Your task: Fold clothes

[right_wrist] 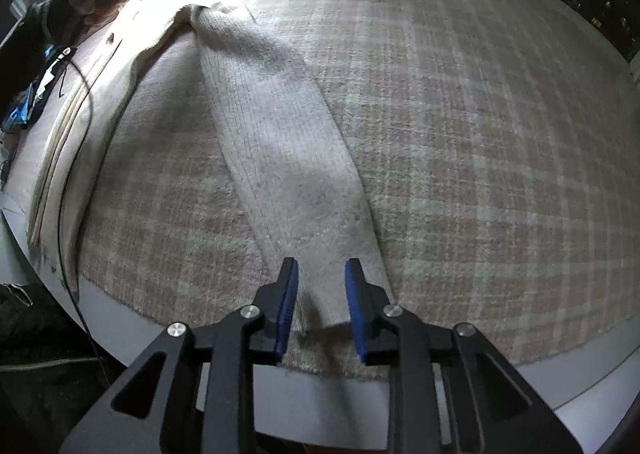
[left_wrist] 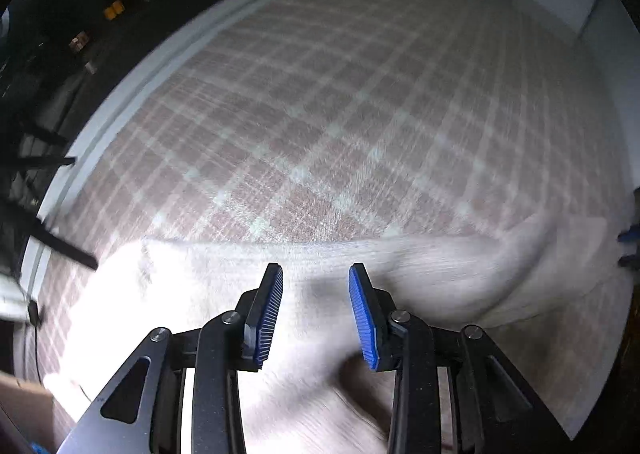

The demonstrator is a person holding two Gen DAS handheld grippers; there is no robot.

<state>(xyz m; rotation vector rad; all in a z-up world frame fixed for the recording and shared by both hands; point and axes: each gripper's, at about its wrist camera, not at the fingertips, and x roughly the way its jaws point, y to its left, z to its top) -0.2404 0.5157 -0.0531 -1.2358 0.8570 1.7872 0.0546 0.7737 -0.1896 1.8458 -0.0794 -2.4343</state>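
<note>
A pale ribbed knit garment (right_wrist: pixel 280 126) lies stretched in a long strip across the checked rug (right_wrist: pixel 480 134).

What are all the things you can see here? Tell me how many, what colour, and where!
knitted garment: one, cream-white, lying on the blanket, a long sleeve-like part stretched toward the right claw.
checked blanket: one, pink and pale check, spread over the whole work surface.
white surface: one, showing as a rim beyond the blanket's edge.
black cable: one, trailing along the left of the right wrist view, over the cloth edge.
dark clutter: several bits, black and blue, far left; too small to name.
left claw: one, black with blue pads, open above the garment; picture blurred.
right claw: one, black with blue pads, open, the sleeve end between its pads, not pinched.
</note>
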